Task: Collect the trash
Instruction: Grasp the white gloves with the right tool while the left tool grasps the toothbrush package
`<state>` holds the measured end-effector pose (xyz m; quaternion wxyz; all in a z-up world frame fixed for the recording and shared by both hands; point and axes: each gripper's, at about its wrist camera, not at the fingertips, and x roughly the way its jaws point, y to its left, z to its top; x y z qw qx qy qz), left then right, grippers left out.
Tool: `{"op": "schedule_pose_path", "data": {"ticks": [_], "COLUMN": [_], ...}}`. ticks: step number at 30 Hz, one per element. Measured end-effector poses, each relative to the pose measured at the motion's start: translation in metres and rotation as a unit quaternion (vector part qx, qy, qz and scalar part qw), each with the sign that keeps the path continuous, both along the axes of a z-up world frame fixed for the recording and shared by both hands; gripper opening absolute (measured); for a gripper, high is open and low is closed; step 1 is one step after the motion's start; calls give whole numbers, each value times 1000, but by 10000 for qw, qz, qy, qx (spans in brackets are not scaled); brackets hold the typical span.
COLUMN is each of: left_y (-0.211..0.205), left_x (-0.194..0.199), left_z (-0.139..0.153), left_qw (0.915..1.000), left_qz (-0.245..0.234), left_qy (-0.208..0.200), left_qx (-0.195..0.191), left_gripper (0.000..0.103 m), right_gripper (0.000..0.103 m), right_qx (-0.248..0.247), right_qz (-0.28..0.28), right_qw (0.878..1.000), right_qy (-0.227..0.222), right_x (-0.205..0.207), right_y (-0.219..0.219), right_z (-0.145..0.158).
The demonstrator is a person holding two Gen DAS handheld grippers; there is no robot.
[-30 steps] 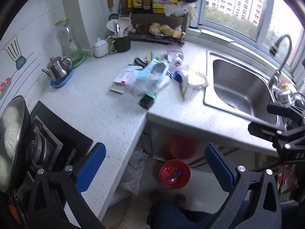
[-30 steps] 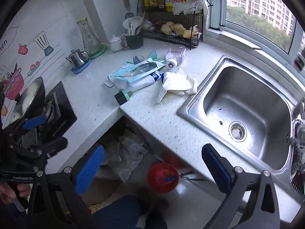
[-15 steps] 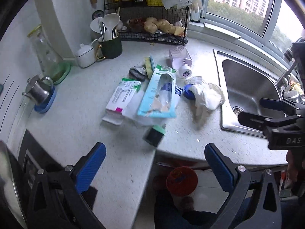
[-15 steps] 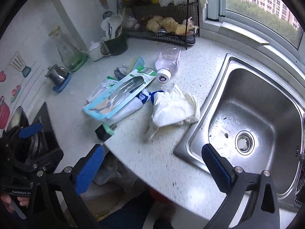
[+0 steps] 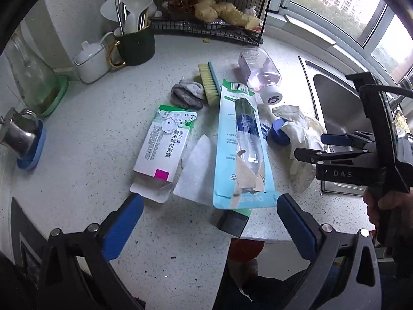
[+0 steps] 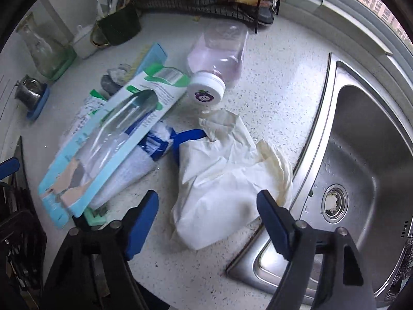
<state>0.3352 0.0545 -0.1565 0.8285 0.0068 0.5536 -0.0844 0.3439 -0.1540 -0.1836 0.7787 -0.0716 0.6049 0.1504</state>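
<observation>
Trash lies in a heap on the white counter: a light-blue blister pack, a torn medicine box, a white paper sheet, a small black-and-green block and a crumpled white glove. My left gripper hangs open just above the near ends of the blister pack and the box, with nothing held. In the right wrist view my right gripper hovers over the white glove. Its jaws are closing with the glove's near end between them, and the pads are not pressing on it. A pink bottle lies on its side behind.
The steel sink is directly to the right of the glove. A scrub brush, grey rag, utensil mug, white pot and wire rack stand at the back. The counter edge is close below; a red bin is on the floor.
Both grippers have come forward and down, from out over the floor to just above the trash heap. The right gripper's jaws have narrowed around the white glove.
</observation>
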Motion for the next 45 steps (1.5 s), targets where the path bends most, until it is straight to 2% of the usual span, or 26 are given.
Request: {"op": "schedule_pose_path", "data": {"ticks": [3, 8, 11, 14, 21, 25, 27, 35, 39, 42, 45], "left_y": [0, -3, -10, -17, -35, -46, -48, -55, -57, -57, -58], "left_x": [6, 14, 17, 20, 36, 49, 56, 82, 88, 92, 93], "left_z": [-3, -5, -4, -2, -9, -17, -23, -49, -57, -64, -70], "left_qw": [9999, 9991, 9989, 9986, 9965, 9952, 9947, 9916, 9899, 9880, 9873], "left_qz": [-90, -247, -358, -479, -792, -931, -965, -1091, -1201, -1297, -1330], "left_qy": [66, 185, 179, 156, 253, 257, 290, 561, 632, 795, 842], "left_qx": [-54, -289, -259, -153, -111, 178, 192, 400, 405, 263, 236], "left_gripper": [103, 103, 103, 103, 103, 103, 103, 103, 91, 71, 66], "right_gripper": [58, 21, 8, 4, 3, 3, 3, 3, 3, 3, 3], "right_qx": [-111, 4, 3, 173, 508, 434, 357, 547, 579, 625, 669], "right_qz": [-76, -55, 31, -30, -291, -339, -299, -502, -607, -672, -711], "right_qw": [9999, 9999, 9999, 9998, 9983, 9982, 9984, 9971, 9964, 9958, 9952], "right_qy": [63, 141, 132, 97, -55, -222, -309, -185, -124, -53, -8], "right_x": [2, -1, -8, -18, -33, -41, -47, -42, -37, -34, -34], "right_y": [-3, -5, -5, -11, -25, -30, -31, -34, -35, -33, -31], "right_z": [-5, -7, -8, -1, 24, 35, 40, 32, 30, 26, 24]}}
